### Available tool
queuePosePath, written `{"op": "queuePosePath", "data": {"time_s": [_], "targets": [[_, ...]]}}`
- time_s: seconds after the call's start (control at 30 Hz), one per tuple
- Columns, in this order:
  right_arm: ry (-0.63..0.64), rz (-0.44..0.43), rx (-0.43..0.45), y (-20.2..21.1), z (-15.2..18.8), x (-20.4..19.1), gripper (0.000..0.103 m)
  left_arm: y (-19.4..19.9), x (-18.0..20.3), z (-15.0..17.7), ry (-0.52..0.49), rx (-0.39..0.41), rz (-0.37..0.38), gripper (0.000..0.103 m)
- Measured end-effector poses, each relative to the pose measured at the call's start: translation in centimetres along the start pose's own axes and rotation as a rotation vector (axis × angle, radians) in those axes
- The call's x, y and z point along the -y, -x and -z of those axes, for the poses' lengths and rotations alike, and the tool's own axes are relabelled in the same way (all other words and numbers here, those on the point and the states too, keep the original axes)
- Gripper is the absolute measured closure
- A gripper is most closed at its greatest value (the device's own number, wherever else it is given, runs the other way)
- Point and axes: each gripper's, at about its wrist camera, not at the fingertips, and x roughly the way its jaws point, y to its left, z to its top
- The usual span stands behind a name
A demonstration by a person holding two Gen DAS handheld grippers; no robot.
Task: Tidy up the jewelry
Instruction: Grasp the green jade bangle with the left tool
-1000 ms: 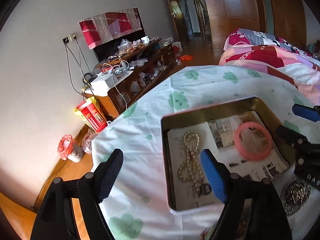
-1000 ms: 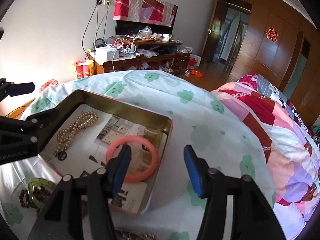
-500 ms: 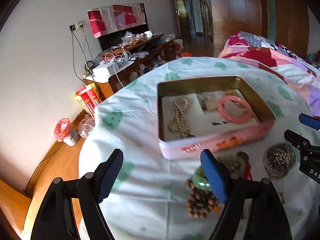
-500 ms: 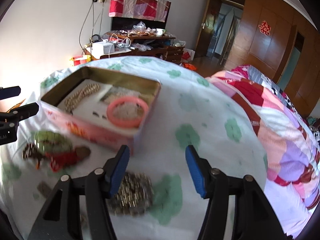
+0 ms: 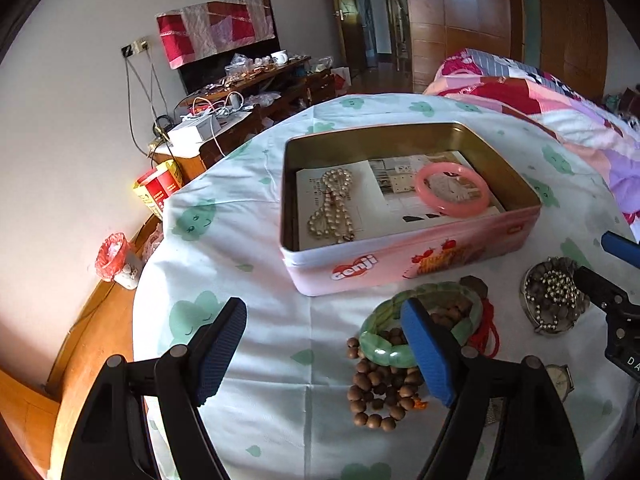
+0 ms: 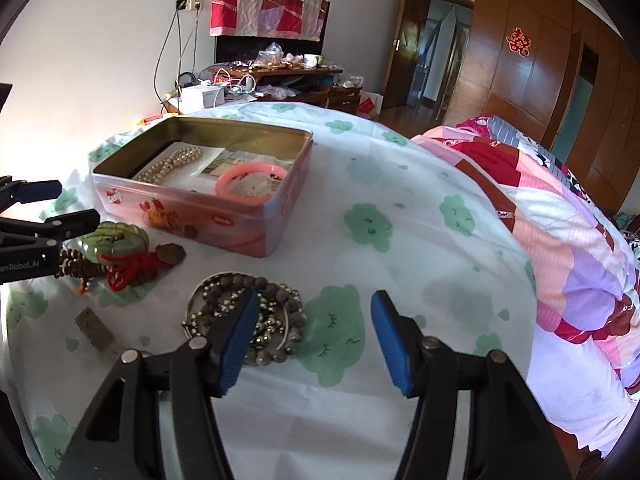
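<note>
We are holding the left gripper (image 5: 324, 346) spread wide and gripping nothing, hovering over the near-left part of the desk (image 5: 256, 280), which is wearing a white cloth with green cloud prints. Beyond it, a pink tin (image 5: 400, 258) is sitting open, containing a pearl necklace (image 5: 332, 208) lying at its left on a printed sheet and a pink bangle (image 5: 452, 194) lying at its right. Just in front of the tin, a green jade bangle (image 5: 384, 344) is resting on a strand of brown wooden beads (image 5: 376, 396), with a red cord (image 5: 490, 334) and a dark pendant (image 5: 474, 285) touching its right side. Further right, a heap of dark and metallic bead bracelets (image 6: 260, 316) is lying coiled, and a wristwatch (image 5: 560, 378) is lying near the desk's front edge. We are holding the right gripper (image 6: 312, 336) equally spread and gripping nothing, its left finger overlapping the bracelet heap in its own view; whether it is touching, we cannot tell. A patchwork quilt (image 6: 560, 220) is lying at far right.
</note>
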Motion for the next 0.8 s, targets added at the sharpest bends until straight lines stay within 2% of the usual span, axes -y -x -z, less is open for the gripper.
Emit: {"op": "queuePosePath", "data": {"time_s": [0.07,0.17,0.23,0.27,0.3,0.33,0.5,0.73,0.8], "targets": [[0.003,-0.002,-0.003,-0.1,0.2,-0.2,0.043,-0.4,0.6,0.3,-0.026,-0.015,0.004,0.024],[0.0,-0.005,0.001,-0.2,0.4,-0.2,0.043,-1.0,1.0,0.6,-0.031,-0.024,0.008,0.03],[-0.002,-0.008,0.004,-0.1,0.5,-0.2,0.043,-1.0,1.0,0.6,-0.03,-0.034,0.035,0.051],[-0.003,-0.008,0.007,-0.1,0.5,-0.2,0.043,-1.1,1.1,0.6,-0.031,-0.039,0.051,0.072],[-0.006,-0.007,0.009,-0.1,0.6,-0.2,0.043,-1.1,1.1,0.6,-0.033,-0.04,0.057,0.088],[-0.008,-0.008,0.011,-0.1,0.6,-0.1,0.043,-1.0,1.3,0.6,-0.04,-0.04,0.06,0.094],[-0.018,-0.002,0.011,-0.1,0.6,0.2,0.043,-0.3,0.8,0.8,-0.015,-0.023,0.084,0.096],[-0.041,0.01,0.011,-0.3,0.7,0.9,0.043,2.4,-1.2,0.0,0.043,0.052,0.08,0.096],[-0.044,0.003,0.006,-0.4,0.7,0.9,0.047,2.8,-1.6,-0.1,0.051,0.067,0.077,0.096]]}}
